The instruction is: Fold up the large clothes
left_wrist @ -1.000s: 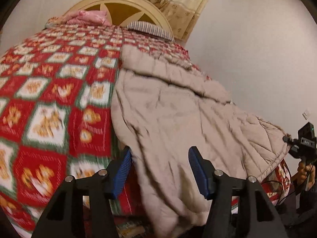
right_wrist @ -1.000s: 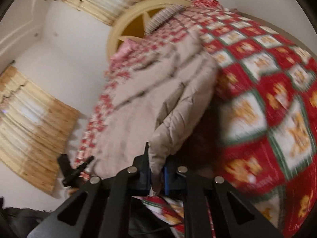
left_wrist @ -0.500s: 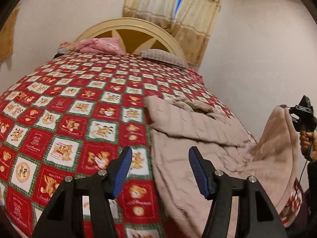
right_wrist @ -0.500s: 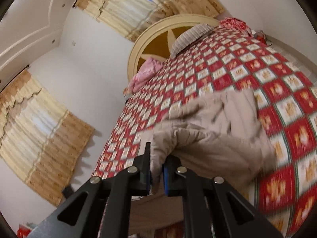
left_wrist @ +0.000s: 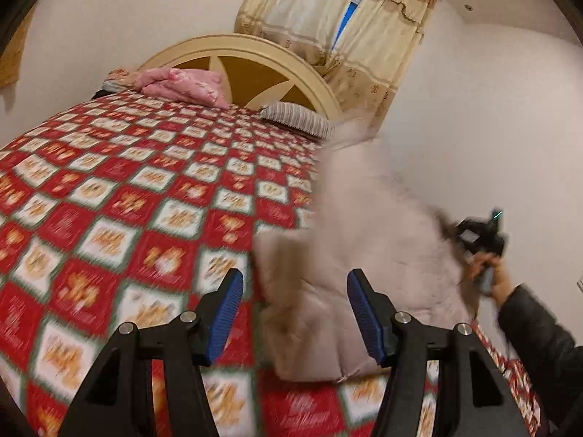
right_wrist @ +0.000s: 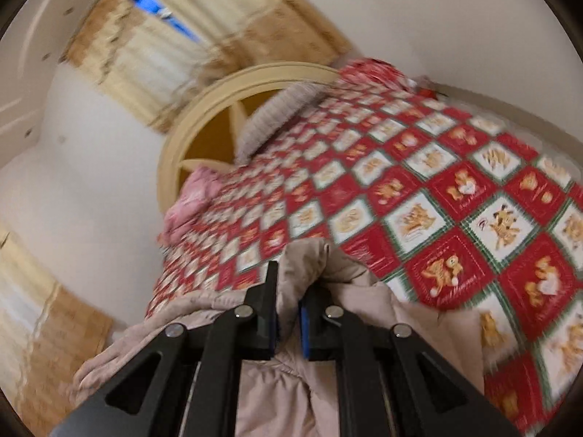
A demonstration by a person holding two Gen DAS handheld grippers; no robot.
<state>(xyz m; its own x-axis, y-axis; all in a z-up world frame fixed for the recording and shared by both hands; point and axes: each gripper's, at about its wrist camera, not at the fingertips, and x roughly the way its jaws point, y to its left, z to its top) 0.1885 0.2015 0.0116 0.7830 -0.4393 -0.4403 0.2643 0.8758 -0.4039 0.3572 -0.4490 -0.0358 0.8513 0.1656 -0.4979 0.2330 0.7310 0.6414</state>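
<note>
A large beige padded coat [left_wrist: 368, 255] lies on the right part of the bed, one side lifted up in the air and blurred. My left gripper [left_wrist: 293, 313] is open and empty, its blue pads on either side of the coat's near corner without touching it. My right gripper [right_wrist: 289, 313] is shut on a bunched edge of the coat [right_wrist: 302, 273] and holds it above the bed; it also shows in the left wrist view [left_wrist: 477, 244] at the far right, in a hand.
The bed has a red, white and green checked bedspread [left_wrist: 127, 200]. A pink folded blanket [left_wrist: 182, 85] and a striped pillow [left_wrist: 295, 118] lie at the cream headboard [left_wrist: 247, 58]. A white wall [left_wrist: 492, 145] runs close along the bed's right side.
My right gripper has swung the held edge of the coat up and over toward the bed's middle. My left gripper has risen and tilted up, staying open.
</note>
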